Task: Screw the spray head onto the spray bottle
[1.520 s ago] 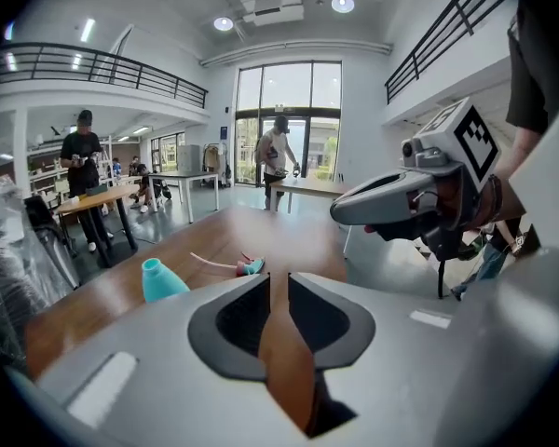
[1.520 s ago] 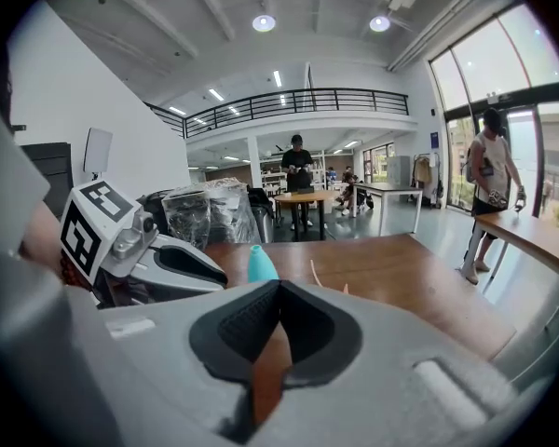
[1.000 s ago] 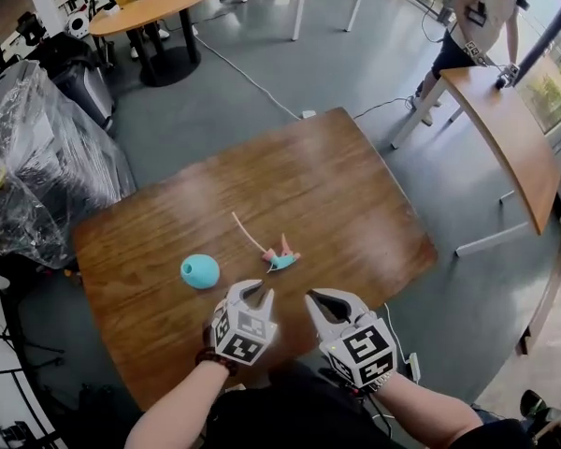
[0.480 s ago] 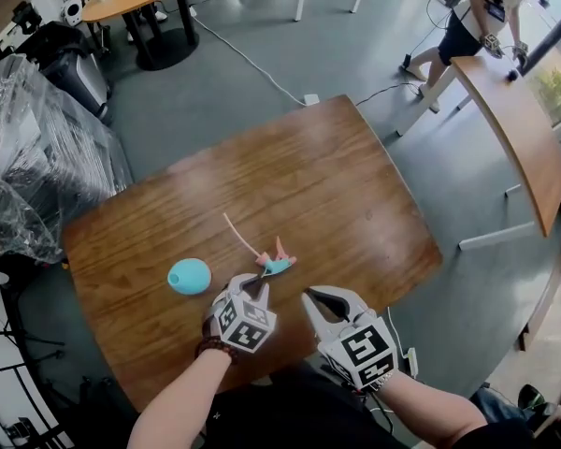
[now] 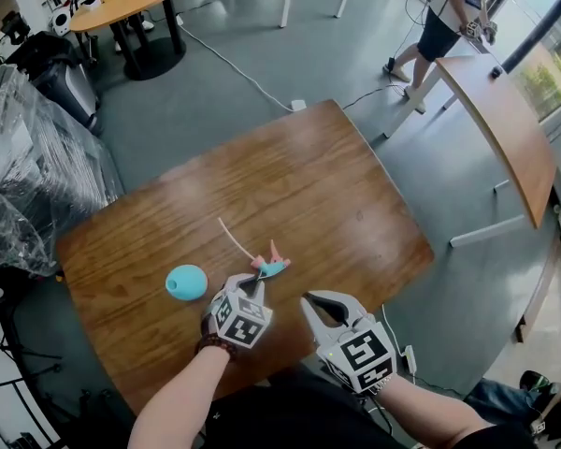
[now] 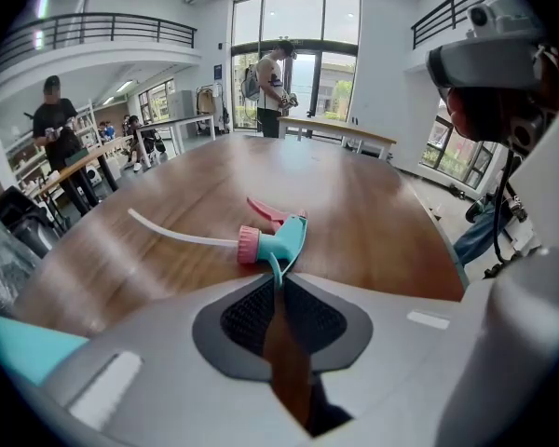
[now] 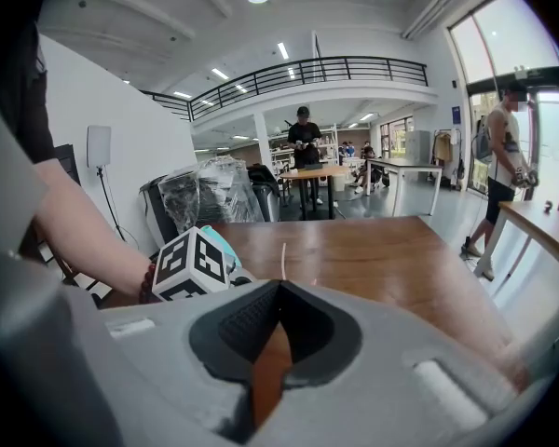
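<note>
The spray head point(image 5: 270, 267) lies on the wooden tabletop point(image 5: 337, 195), and the teal spray bottle point(image 5: 186, 282) is near it on the left. The left claw point(image 6: 278, 281) pinches the head's thin teal edge. The right claw point(image 7: 276, 298) is pressed together, holding nothing.

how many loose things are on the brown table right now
2. The teal spray bottle sits toward the left of the table; the spray head, tube attached, lies right of it at the tips of the left gripper. The near edge is partly covered.
</note>
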`<state>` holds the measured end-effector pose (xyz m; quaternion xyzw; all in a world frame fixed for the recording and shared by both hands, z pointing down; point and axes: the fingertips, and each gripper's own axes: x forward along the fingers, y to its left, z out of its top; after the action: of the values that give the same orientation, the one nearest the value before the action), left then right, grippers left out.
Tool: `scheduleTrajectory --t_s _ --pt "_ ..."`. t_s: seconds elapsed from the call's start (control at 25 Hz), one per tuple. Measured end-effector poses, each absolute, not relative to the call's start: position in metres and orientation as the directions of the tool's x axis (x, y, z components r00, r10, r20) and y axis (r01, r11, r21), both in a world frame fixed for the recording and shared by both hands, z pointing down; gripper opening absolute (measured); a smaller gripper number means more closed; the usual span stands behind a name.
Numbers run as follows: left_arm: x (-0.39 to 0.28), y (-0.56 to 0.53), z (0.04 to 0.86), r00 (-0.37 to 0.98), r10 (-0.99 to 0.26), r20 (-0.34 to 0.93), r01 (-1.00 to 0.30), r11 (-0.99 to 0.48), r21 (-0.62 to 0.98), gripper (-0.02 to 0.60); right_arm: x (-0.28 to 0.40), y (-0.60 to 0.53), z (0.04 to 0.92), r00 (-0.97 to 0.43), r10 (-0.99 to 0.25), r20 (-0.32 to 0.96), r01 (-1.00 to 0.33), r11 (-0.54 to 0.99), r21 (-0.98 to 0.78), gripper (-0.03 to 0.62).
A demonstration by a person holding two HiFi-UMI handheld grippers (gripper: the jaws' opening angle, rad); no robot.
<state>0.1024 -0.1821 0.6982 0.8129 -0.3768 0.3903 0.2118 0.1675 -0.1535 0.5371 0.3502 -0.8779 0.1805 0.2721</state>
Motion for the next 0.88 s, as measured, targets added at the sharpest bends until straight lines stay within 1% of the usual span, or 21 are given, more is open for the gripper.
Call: scheduleTrajectory --t_s 0.04,0.12,0.4,0.56,0.68,0.72,0.76,0.88 --pt "0.102 -0.182 0.697 0.415 -0.449 0.791 -0.777 -0.628 0.052 0.041 0.168 -0.152 0.536 -0.602 -0.523 0.604 -0.718 0.685 -0.123 -0.008" --pt "0.103 -0.183 0.692 0.426 -0.459 0.780 -0.774 -0.631 0.052 0.028 0.169 -0.149 0.534 -0.590 -0.534 0.606 -0.729 0.675 -0.115 -0.008" --pt "0.105 -0.177 0.657 0.514 -0.471 0.717 -0.755 -0.645 0.118 0.021 0.163 -0.136 0.523 -0.563 -0.559 0.608 -0.732 0.679 -0.054 -0.008" --pt "0.108 -0.169 0.627 0.586 -0.463 0.665 -0.726 -0.665 0.176 0.021 0.162 -0.131 0.514 -0.532 -0.577 0.620 -0.680 0.727 0.093 -0.008" --pt "0.108 -0.162 0.598 0.642 -0.451 0.620 -0.702 -0.670 0.239 0.021 0.161 -0.129 0.505 -0.503 -0.598 0.625 -0.595 0.763 0.252 -0.006" --pt "0.108 -0.159 0.589 0.662 -0.444 0.604 -0.693 -0.670 0.267 0.021 0.160 -0.128 0.502 -0.496 -0.600 0.628 -0.558 0.774 0.300 0.016" --pt "0.107 -0.156 0.581 0.683 -0.434 0.588 -0.681 -0.669 0.298 0.021 0.158 -0.127 0.500 -0.490 -0.602 0.631 -0.517 0.783 0.345 0.085" --pt "0.104 -0.146 0.555 0.752 -0.393 0.529 -0.632 -0.658 0.410 0.021 0.144 -0.125 0.492 -0.470 -0.616 0.632 -0.357 0.788 0.502 0.133"
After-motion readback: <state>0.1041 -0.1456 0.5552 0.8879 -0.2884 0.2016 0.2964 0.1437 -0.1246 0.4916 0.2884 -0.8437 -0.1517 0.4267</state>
